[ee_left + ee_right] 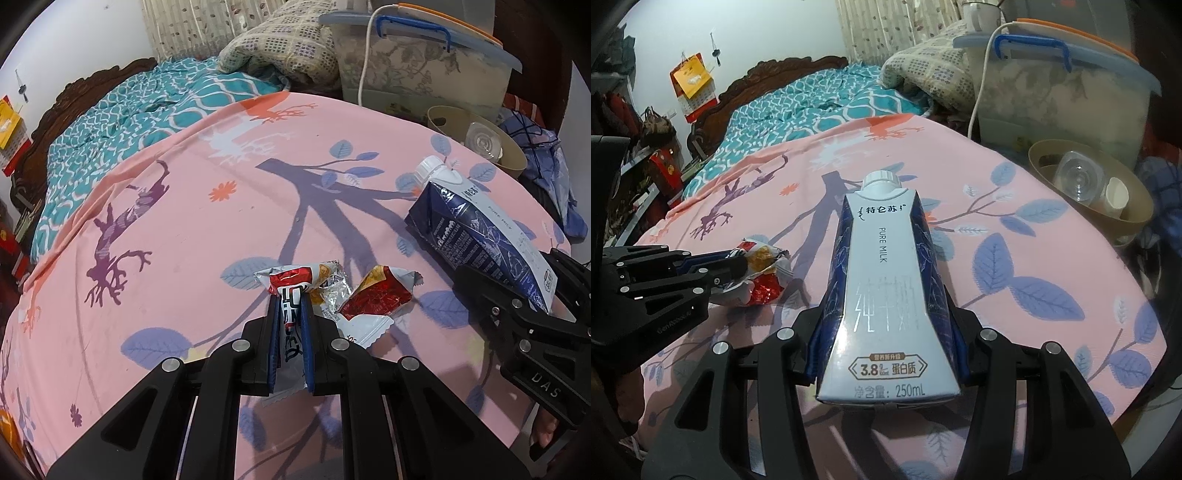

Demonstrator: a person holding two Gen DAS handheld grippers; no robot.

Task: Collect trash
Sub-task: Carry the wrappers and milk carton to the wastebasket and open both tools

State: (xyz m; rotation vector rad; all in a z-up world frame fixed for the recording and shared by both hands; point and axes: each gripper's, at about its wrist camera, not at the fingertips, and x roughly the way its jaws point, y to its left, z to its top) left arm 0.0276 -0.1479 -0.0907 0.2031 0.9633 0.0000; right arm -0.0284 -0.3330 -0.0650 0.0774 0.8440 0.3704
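Note:
My left gripper [290, 295] is shut on a red and white snack wrapper [295, 280], pinched between its blue pads above the pink bedsheet [184, 221]. A second crumpled red wrapper [376, 295] lies just right of it on the sheet. My right gripper [886, 317] is shut on a blue and white milk carton [886, 288], white cap pointing away, held by its lower sides. In the left wrist view the carton [476, 229] and the right gripper [524, 314] show at the right. In the right wrist view the left gripper [738, 264] with its wrapper [764, 266] shows at the left.
A tan bowl [1137, 221] holding a clear plastic cup [1078, 177] sits at the bed's far right. Behind it stands a plastic storage box [1052, 96] with a blue-handled lid and a white cable. A teal quilt [147, 110] and a folded blanket [288, 48] lie farther back.

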